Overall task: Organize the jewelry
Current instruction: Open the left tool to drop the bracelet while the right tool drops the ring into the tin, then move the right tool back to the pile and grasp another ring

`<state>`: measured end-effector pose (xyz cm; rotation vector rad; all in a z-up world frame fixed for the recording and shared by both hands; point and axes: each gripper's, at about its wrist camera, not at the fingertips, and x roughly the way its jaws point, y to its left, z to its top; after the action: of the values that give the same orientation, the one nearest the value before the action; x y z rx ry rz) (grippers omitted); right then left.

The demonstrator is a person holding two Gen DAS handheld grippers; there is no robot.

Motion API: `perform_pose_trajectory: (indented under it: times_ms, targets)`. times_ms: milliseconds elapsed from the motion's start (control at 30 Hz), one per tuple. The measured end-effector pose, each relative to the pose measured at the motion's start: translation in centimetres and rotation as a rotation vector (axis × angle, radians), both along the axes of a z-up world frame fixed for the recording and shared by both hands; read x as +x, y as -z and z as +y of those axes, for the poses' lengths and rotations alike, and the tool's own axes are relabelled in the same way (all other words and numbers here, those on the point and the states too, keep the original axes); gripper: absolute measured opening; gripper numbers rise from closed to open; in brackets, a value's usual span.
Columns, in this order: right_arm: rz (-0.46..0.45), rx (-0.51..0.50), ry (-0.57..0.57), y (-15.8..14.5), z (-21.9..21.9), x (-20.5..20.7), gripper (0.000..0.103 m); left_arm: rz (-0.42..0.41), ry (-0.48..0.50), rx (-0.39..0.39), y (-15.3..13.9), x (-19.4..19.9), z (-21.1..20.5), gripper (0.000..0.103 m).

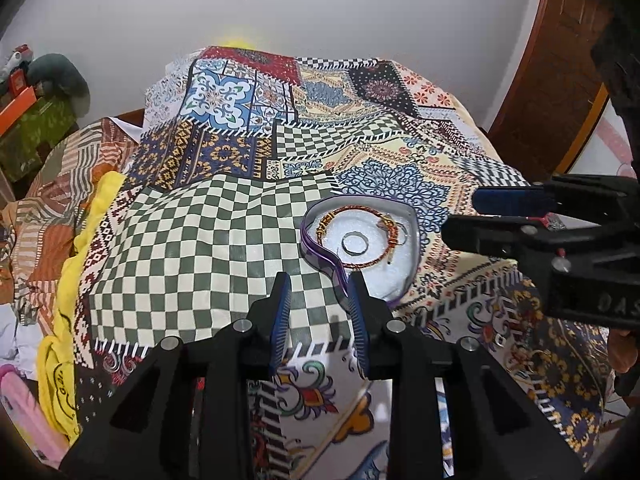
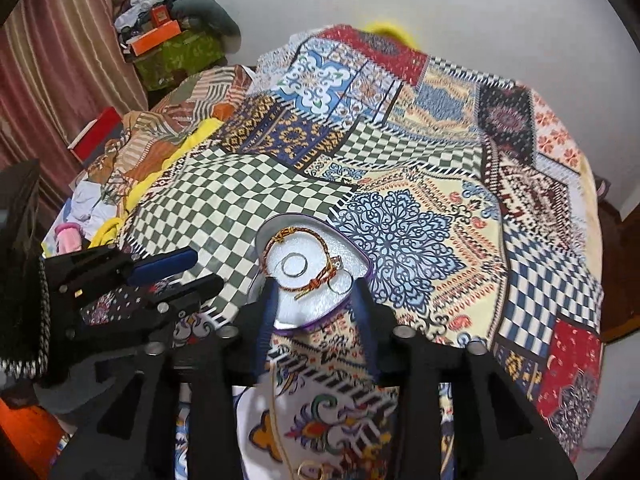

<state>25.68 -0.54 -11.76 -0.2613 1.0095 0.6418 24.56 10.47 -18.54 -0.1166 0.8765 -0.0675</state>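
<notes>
A heart-shaped purple-rimmed box [image 1: 362, 248] with a white lining lies open on the patchwork bedspread; it also shows in the right wrist view [image 2: 308, 276]. Inside lie a red-and-gold thread bracelet [image 1: 360, 236], a silver ring [image 1: 354, 243] and a thin hoop [image 2: 340, 282]. My left gripper [image 1: 318, 288] is open and empty, its right finger beside the box's near rim. My right gripper [image 2: 314, 292] is open, fingers either side of the box's near end. A thin gold chain [image 2: 280, 412] lies on the bedspread below it.
The patchwork bedspread [image 1: 224, 240] covers the bed. Yellow cloth [image 1: 80, 280] and striped bedding [image 1: 48, 200] pile at the left. Boxes and clutter [image 2: 172, 44] stand at the far left by a curtain. A wooden door frame [image 1: 560, 60] is at the right.
</notes>
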Motion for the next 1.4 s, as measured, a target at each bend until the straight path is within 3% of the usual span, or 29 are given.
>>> perform_pose_trajectory:
  times_ms: [500,833,1133,1400]
  targets:
    - [-0.101,0.045,0.036,-3.5,-3.6,-5.2,0.041,-0.053,0.018,0.009,-3.8,-5.1,-2.1,0.030]
    - [-0.158,0.033,0.093,-4.2,-7.5,-7.9,0.041,-0.031,0.073,0.000,-3.3,-6.7,-4.9,0.030]
    - [-0.066,-0.005,0.098,-0.3,-9.5,-9.1,0.041,0.023,0.114,-0.010,-0.9,-7.8,-7.0,0.030]
    - [0.009,-0.062,0.055,3.9,-8.4,-10.0,0.041,0.063,0.139,-0.007,0.7,-7.8,-7.9,0.030]
